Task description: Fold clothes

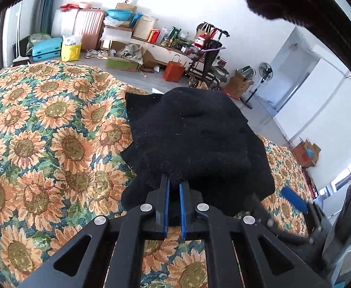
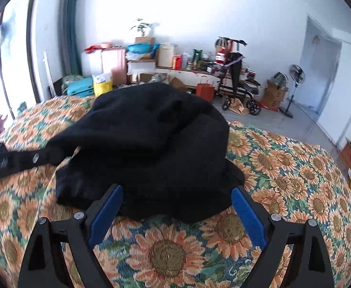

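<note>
Pinching the near edge of the black garment [image 1: 194, 139] with our left gripper [image 1: 174, 184], jaws nearly together on cloth, we see it bunched on the sunflower bedspread [image 1: 43, 124]. Our right gripper [image 2: 175, 206] stands spread wide, straddling the garment's near hem, cloth lying straight ahead.

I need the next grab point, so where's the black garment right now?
The black garment is bunched on the sunflower bedspread, its edge clamped by the left gripper, just ahead of the open right gripper.
</note>
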Available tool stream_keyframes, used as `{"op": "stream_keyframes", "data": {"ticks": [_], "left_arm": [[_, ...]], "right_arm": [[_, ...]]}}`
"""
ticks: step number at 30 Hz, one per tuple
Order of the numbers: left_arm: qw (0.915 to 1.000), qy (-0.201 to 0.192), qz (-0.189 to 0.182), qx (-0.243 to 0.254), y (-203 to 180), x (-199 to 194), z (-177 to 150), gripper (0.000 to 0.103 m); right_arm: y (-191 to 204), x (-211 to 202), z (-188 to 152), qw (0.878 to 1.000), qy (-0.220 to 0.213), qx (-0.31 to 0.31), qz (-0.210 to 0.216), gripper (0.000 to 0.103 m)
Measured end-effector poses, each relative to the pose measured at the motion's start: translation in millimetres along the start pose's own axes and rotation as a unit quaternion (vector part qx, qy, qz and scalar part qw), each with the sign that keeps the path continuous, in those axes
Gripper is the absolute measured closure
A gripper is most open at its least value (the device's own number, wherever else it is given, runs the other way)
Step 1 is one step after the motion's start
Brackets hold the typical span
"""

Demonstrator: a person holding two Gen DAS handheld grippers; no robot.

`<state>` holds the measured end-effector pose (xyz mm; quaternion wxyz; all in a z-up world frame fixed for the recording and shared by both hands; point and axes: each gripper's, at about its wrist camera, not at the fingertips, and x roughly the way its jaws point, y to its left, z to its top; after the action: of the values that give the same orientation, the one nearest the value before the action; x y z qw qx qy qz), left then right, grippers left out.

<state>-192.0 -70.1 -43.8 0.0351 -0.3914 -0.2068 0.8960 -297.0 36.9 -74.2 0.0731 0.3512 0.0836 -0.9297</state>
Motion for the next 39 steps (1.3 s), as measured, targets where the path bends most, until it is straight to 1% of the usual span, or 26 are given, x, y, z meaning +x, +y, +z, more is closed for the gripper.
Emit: {"op": "stream_keyframes", "data": {"ticks": [2, 6, 10, 12, 13, 16, 18, 20, 21, 22, 23, 28, 29, 34, 39], "left_arm": [[1.0000, 0.004, 0.001, 0.002, 0.4, 1.5, -2.5, 0.096], [0.9999, 0.011, 0.004, 0.007, 0.8, 8.2, -8.2, 0.096], [0.9999, 0.013, 0.002, -0.003, 3.7, 10.6, -11.3, 0.096], [0.9998, 0.016, 0.003, -0.006, 3.9, 11.4, -13.0, 0.096], [0.9998, 0.017, 0.003, -0.006, 3.2, 11.5, -13.6, 0.096], [0.9998, 0.016, 0.007, -0.003, 0.0, 9.9, -14.8, 0.096], [0.9998, 0.015, 0.011, 0.003, -2.8, 7.9, -16.0, 0.096], [0.9997, 0.014, 0.016, 0.010, -5.3, 5.7, -17.2, 0.096], [0.9997, 0.013, 0.017, 0.013, -6.2, 5.0, -18.0, 0.096], [0.9996, 0.013, 0.018, 0.016, -7.1, 4.4, -18.8, 0.096], [0.9996, 0.013, 0.018, 0.018, -8.1, 3.8, -19.6, 0.096], [0.9994, 0.013, 0.020, 0.027, -15.5, 0.4, -24.2, 0.096], [0.9993, 0.013, 0.021, 0.029, -16.9, -0.6, -25.3, 0.096], [0.9991, 0.012, 0.021, 0.036, -20.9, -6.0, -29.8, 0.096], [0.9989, 0.012, 0.017, 0.043, -27.4, -11.7, -36.3, 0.096]], "right_arm": [[-2.9, 1.2, 7.0, 1.000, -0.002, 0.016, 0.007, 0.011], [-7.2, 8.3, 23.7, 0.995, 0.003, 0.070, 0.067, 0.011], [1.5, 22.4, 35.5, 0.994, 0.023, 0.079, 0.072, 0.010], [7.8, 25.4, 37.4, 0.993, 0.023, 0.080, 0.081, 0.011], [11.1, 26.8, 38.4, 0.993, 0.024, 0.080, 0.086, 0.013], [24.0, 30.7, 38.7, 0.990, 0.037, 0.076, 0.111, 0.023], [29.7, 36.2, 36.5, 0.992, 0.049, 0.069, 0.098, 0.026], [29.4, 39.2, 33.7, 0.991, 0.051, 0.074, 0.095, 0.033], [27.2, 39.5, 31.8, 0.991, 0.049, 0.080, 0.095, 0.036], [25.0, 38.5, 30.8, 0.991, 0.048, 0.080, 0.092, 0.045], [22.6, 37.5, 29.7, 0.992, 0.047, 0.079, 0.089, 0.051], [7.2, 33.0, 23.3, 0.990, 0.050, 0.093, 0.098, 0.062], [7.9, 30.8, 22.7, 0.990, 0.048, 0.089, 0.094, 0.067], [12.2, 20.4, 19.9, 0.994, 0.037, 0.074, 0.076, 0.075], [9.7, 12.3, 17.1, 0.992, 0.034, 0.081, 0.090, 0.083]]}}
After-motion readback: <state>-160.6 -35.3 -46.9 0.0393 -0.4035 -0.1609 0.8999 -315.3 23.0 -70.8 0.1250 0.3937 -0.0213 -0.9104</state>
